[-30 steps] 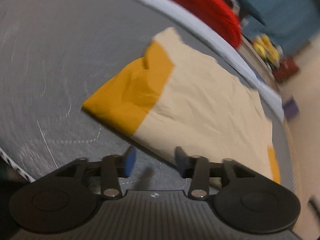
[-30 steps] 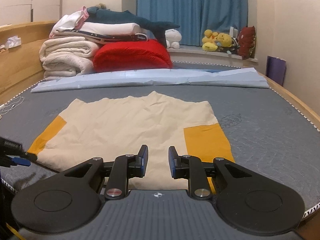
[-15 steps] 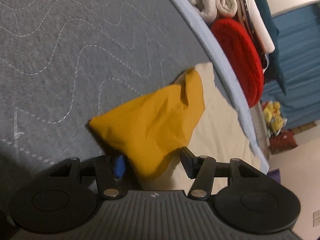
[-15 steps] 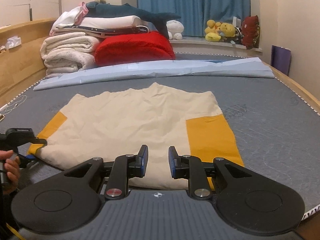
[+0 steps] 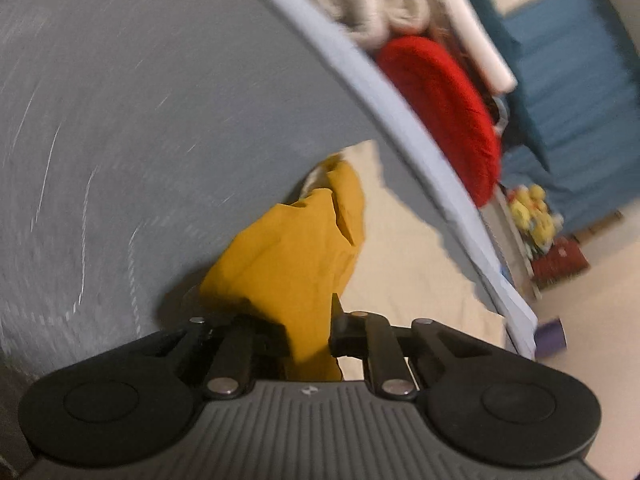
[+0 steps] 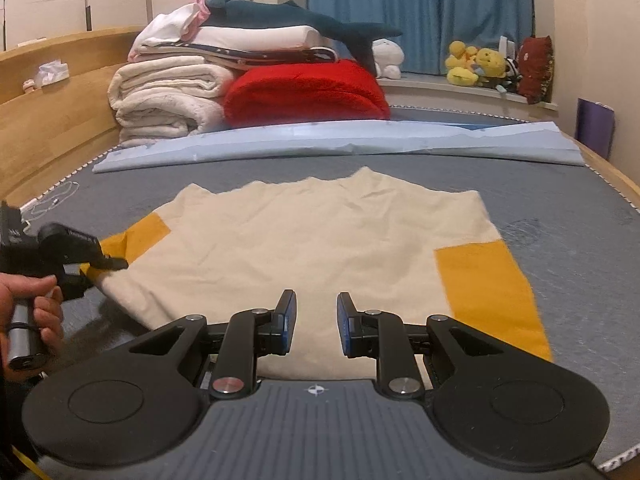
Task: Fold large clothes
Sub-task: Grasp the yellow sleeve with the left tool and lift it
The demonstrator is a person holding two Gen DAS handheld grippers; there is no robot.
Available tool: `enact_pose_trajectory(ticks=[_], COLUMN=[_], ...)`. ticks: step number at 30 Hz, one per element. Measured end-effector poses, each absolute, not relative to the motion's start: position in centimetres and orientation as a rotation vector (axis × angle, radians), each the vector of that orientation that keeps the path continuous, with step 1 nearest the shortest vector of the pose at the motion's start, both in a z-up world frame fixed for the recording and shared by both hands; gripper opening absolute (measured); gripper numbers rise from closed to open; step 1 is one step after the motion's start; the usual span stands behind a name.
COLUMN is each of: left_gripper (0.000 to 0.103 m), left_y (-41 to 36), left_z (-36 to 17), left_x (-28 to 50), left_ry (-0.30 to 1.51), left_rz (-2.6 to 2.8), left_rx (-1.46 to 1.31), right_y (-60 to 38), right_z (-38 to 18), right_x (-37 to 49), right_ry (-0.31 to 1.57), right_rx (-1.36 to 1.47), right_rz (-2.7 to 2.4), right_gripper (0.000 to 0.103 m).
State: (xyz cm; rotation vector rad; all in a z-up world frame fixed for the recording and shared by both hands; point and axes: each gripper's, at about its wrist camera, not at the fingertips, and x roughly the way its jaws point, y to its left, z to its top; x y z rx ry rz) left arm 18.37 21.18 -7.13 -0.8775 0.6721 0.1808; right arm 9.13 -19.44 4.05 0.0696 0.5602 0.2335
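A cream shirt (image 6: 320, 240) with mustard-yellow sleeves lies flat on the grey mattress (image 6: 568, 216). My left gripper (image 6: 108, 262), held in a hand (image 6: 36, 312) at the left edge of the right wrist view, is closing on the left yellow sleeve (image 5: 296, 256). The bunched sleeve fills the gap between its jaws, and my left gripper (image 5: 308, 320) has lifted it off the mattress. My right gripper (image 6: 316, 312) hovers over the shirt's near hem, open with nothing between its pads. The right yellow sleeve (image 6: 488, 292) lies flat beside it.
Folded white blankets (image 6: 168, 96) and a red blanket (image 6: 304, 92) are stacked at the head of the bed, behind a light blue sheet (image 6: 340, 140). A wooden bed frame (image 6: 52, 120) runs along the left. Plush toys (image 6: 476, 64) sit on the sill.
My left gripper moved onto the left sleeve and its jaws came together on the yellow cloth, which now bunches up. My right gripper drifted slightly closer over the hem and stayed open.
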Motion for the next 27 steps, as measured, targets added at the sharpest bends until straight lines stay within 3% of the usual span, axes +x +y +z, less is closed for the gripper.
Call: enact_pose_trajectory(ticks=[11, 15, 19, 22, 27], left_gripper=[0.015, 0.016, 0.016, 0.017, 0.017], left_y=[25.8, 26.3, 24.7, 21.0, 20.8], left_z=[2.6, 1.9, 0.9, 1.5, 1.5], left_x=[12.7, 10.8, 11.4, 11.8, 11.9], left_ry=[0.701, 0.704, 0.722, 0.696, 0.693], left_rz=[0.092, 0.062, 0.048, 0.021, 0.030], left_rx=[-0.584, -0.451, -0.466, -0.230, -0.233], right_y=[-10.8, -6.6, -2.8, -1.8, -1.8], right_z=[4.4, 2.7, -4.3, -5.5, -4.4], right_x=[10.3, 11.3, 15.3, 16.5, 15.9], right_ry=[0.556, 0.623, 0.957, 0.984, 0.957], right_rx=[0.067, 0.073, 0.096, 0.138, 0.129], right_rz=[0.365, 0.481, 0.492, 0.461, 0.460], right_gripper=[0.023, 0.023, 0.012, 0.008, 0.008])
